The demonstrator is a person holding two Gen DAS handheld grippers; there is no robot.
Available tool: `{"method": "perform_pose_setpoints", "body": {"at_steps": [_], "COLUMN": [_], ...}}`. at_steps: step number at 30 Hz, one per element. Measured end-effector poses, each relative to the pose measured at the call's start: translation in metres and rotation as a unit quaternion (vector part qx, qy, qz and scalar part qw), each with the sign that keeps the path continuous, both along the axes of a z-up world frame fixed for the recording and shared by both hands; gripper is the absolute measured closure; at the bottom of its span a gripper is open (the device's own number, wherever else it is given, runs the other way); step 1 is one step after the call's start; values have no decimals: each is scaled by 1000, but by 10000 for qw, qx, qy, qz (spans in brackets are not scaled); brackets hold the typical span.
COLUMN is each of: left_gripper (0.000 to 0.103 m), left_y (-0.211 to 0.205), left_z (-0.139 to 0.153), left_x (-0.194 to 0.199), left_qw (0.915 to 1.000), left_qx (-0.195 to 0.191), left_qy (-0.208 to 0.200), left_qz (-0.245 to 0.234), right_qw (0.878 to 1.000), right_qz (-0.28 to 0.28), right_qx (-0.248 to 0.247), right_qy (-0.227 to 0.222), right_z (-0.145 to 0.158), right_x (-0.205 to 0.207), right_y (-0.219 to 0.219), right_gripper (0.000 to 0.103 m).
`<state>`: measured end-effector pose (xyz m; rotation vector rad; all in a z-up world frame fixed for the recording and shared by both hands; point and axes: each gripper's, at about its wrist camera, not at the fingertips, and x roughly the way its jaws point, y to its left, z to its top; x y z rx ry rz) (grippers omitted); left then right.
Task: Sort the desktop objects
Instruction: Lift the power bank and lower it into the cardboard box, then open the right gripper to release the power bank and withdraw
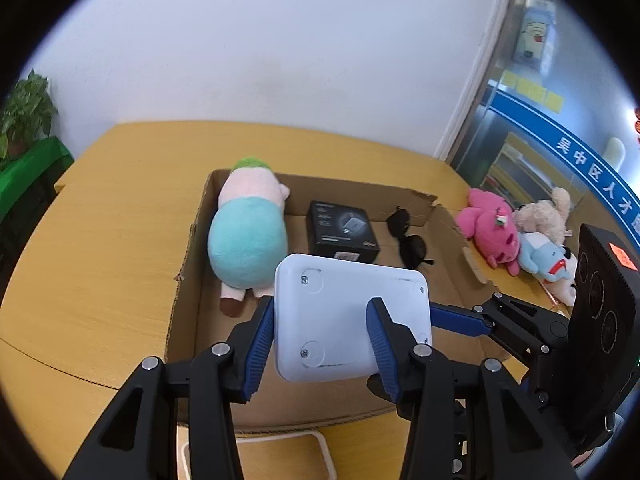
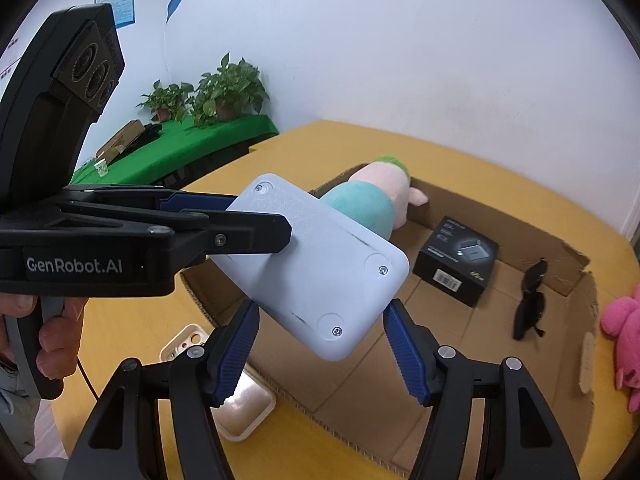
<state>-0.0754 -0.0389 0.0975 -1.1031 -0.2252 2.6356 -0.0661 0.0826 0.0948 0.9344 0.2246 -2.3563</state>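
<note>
The white device (image 1: pixel 352 316) hung above the cardboard box (image 1: pixel 192 240) on the counter (image 1: pixel 100 260), pinched edgewise in the jaws of the left gripper (image 1: pixel 322 320). The right gripper (image 2: pixel 320 348) hovered at its lower corner, jaws wide, not gripping. In the box lay a plush pig (image 1: pixel 248 236), a black carton (image 1: pixel 342 232) and sunglasses (image 1: pixel 408 236).

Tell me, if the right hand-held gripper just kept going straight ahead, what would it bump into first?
Most likely the white device held by the left hand-held gripper. It sits right ahead of the right hand-held gripper, whose fingers are spread. Behind it lies the cardboard box; depth is hard to judge.
</note>
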Motion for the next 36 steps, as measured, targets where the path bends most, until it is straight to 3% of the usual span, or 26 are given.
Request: {"method": "perform_pose_setpoints", "body": {"at_steps": [8, 17, 20, 23, 29, 33, 36], "left_gripper": [58, 58, 58, 57, 58, 56, 56], "left_y": [-21, -25, -15, -17, -16, -16, -19], "left_z": [-41, -84, -88, -88, -92, -89, -77], "left_x": [-33, -45, -44, -47, -51, -50, -45], "left_qw": [9981, 9886, 9847, 9829, 9752, 9765, 9809], "left_qx": [-191, -512, -888, -908, -1347, -1363, -1301], "left_qy": [-553, -1408, -1491, -1590, -1719, -1638, -1381], "left_qz": [172, 158, 121, 193, 359, 327, 436], "right_qw": [9948, 9786, 9720, 9709, 9668, 9693, 9756], "right_qz": [206, 49, -131, -160, -115, -247, -393], "right_qx": [-29, 53, -97, -104, -46, -67, -61], "right_qy": [-997, -2056, -2344, -2386, -2554, -2447, -2158], "right_z": [-48, -106, -118, -120, -127, -122, -110], "right_x": [-53, -78, -87, -88, -88, -81, -66], "right_y": [-24, -38, -34, -35, -42, -36, -25], "right_gripper": [40, 40, 41, 41, 40, 39, 32]}}
